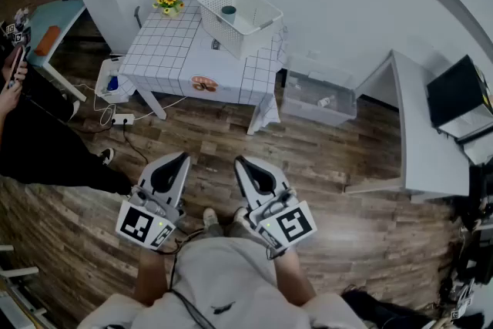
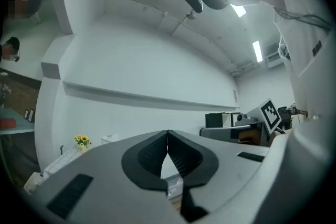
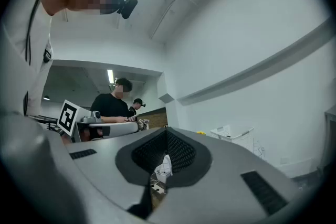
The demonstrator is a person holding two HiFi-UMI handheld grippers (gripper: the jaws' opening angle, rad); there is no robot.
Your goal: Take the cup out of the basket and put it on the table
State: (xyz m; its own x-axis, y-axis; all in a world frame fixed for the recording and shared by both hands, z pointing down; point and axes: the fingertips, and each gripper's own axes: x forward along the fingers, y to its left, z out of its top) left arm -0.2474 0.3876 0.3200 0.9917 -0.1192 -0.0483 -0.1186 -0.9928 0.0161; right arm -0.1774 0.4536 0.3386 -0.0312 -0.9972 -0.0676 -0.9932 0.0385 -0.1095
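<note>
- The left gripper (image 2: 168, 132) has its 2 jaws closed, tips touching, with nothing between them.
- The right gripper (image 3: 167, 131) is the same: jaws together and empty.
- In the head view both grippers point level, side by side, close in front of the person's body and above the wooden floor (image 1: 339, 166), well apart from the table (image 1: 166, 62).
- The cup (image 1: 229, 11), dark in colour, stands upright inside the white basket (image 1: 260, 28).
- The basket sits on the table's far right part. The table wears a white cloth with a grid pattern, and a pot of sunflowers (image 1: 169, 0) stands at its far left corner.
- On the floor just right of the table lies a clear plastic box (image 1: 320, 98). A person in black (image 1: 35, 135) stands at the left edge.
</note>
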